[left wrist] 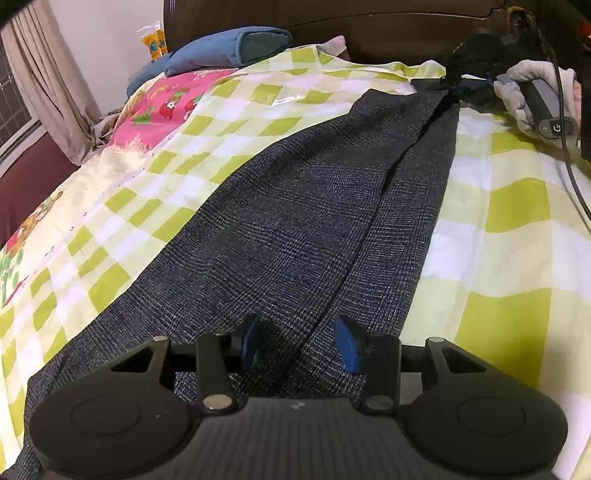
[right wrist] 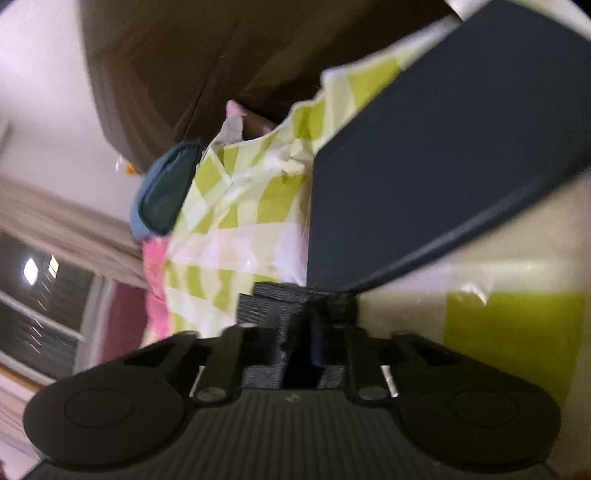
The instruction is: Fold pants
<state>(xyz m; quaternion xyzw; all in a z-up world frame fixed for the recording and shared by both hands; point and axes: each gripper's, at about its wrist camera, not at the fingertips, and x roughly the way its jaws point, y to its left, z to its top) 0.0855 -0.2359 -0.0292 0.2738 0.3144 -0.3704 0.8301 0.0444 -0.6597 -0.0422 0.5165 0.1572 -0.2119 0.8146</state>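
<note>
Dark grey checked pants [left wrist: 306, 206] lie lengthwise on the green-and-white checked bed cover [left wrist: 517, 236], legs side by side, running from my left gripper to the far end. My left gripper [left wrist: 301, 341] is open, its blue pads [left wrist: 349, 345] just above the near end of the pants. My right gripper [left wrist: 460, 86] is at the far end, held by a white-gloved hand [left wrist: 532, 92], and is shut on the far end of the pants. In the blurred right wrist view the jaws [right wrist: 306, 332] are closed on the pants [right wrist: 424, 177], which stretch away up and right.
A blue folded cushion [left wrist: 229, 48] and pink patterned bedding [left wrist: 166, 107] lie at the far left of the bed. A dark wooden headboard [left wrist: 369, 26] stands behind. A curtain [left wrist: 48, 81] and window are to the left. A black cable [left wrist: 569, 155] hangs at the right.
</note>
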